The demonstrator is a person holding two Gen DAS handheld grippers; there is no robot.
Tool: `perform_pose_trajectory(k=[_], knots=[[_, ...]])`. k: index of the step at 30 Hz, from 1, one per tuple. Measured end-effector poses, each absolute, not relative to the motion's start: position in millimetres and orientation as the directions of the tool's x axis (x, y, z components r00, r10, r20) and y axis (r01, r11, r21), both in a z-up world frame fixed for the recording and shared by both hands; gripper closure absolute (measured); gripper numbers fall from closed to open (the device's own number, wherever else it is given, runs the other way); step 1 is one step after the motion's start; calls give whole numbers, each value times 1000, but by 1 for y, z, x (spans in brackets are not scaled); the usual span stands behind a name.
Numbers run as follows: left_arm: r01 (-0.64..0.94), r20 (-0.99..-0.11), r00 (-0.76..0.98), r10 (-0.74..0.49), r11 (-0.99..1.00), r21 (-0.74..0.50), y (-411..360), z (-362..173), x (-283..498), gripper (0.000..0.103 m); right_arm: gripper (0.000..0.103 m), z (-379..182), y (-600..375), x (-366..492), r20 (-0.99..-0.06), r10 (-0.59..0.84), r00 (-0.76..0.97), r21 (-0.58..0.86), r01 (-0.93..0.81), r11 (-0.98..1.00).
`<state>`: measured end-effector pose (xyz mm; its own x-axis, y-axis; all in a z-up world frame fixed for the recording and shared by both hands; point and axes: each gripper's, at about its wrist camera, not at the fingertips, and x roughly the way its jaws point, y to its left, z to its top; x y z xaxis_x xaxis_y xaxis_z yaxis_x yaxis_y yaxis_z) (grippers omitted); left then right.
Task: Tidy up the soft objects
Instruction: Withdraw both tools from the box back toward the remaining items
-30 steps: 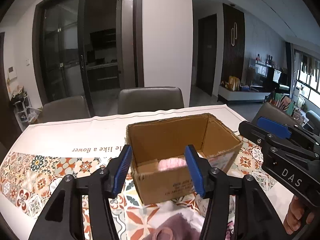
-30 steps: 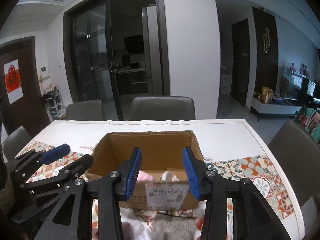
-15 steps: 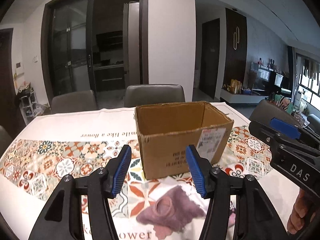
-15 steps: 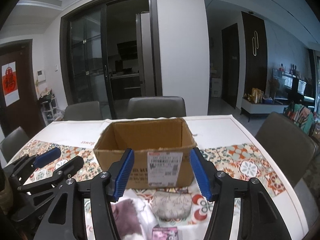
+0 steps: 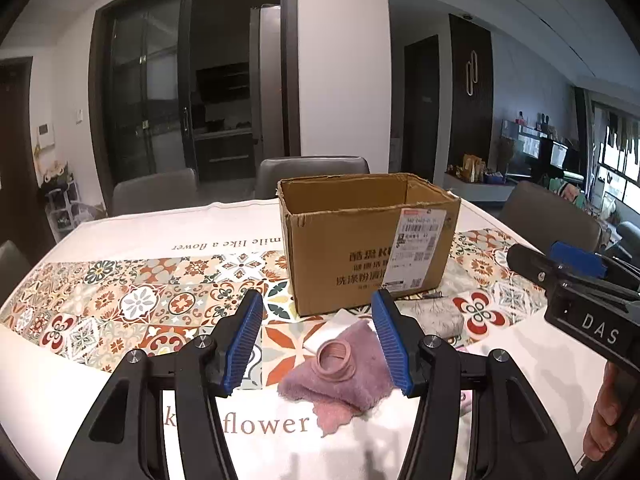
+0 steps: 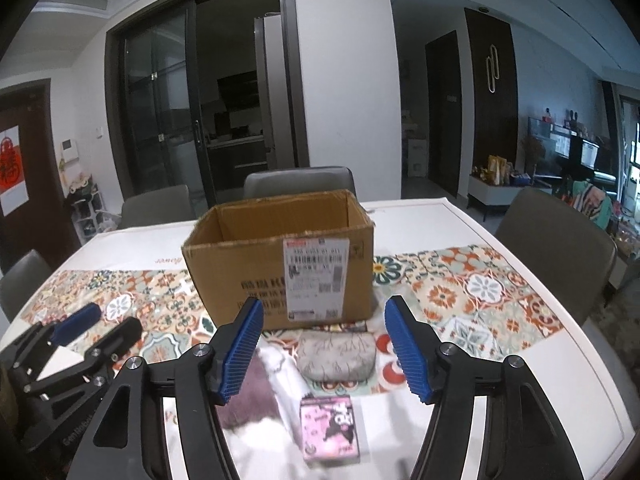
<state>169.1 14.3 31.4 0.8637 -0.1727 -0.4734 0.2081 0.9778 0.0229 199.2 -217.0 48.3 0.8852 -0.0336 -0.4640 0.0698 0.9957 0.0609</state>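
Observation:
An open cardboard box (image 5: 368,240) stands on the table; it also shows in the right wrist view (image 6: 280,264). In front of it lie a mauve towel (image 5: 352,368) with a pink ring (image 5: 335,360) on it, a white cloth (image 6: 280,372), a grey patterned pouch (image 6: 336,356) and a small pink packet (image 6: 330,432). My left gripper (image 5: 318,344) is open and empty, just above the towel. My right gripper (image 6: 324,352) is open and empty, above the pouch.
The table has a patterned tile runner (image 5: 140,300) and a white cloth with lettering (image 5: 264,426). Grey chairs (image 6: 298,180) stand at the far side and another (image 6: 556,240) at the right.
Both grippers have pulled back from over the box toward the near edge. The soft things in front of the box have come into view. Both stay open.

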Motion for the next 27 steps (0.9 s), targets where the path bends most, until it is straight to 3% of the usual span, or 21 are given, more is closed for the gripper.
perform_pose_trajectory(k=[8,27], knots=[[223,-463,868,-177,974,46,11,19,149,47,39,27,-219,179,-511,-32,859,74,81,994],[231,-583,796,-164,972,42,7,-29,157,47,39,-31,-215,180,-675,6,738,88,73,993]])
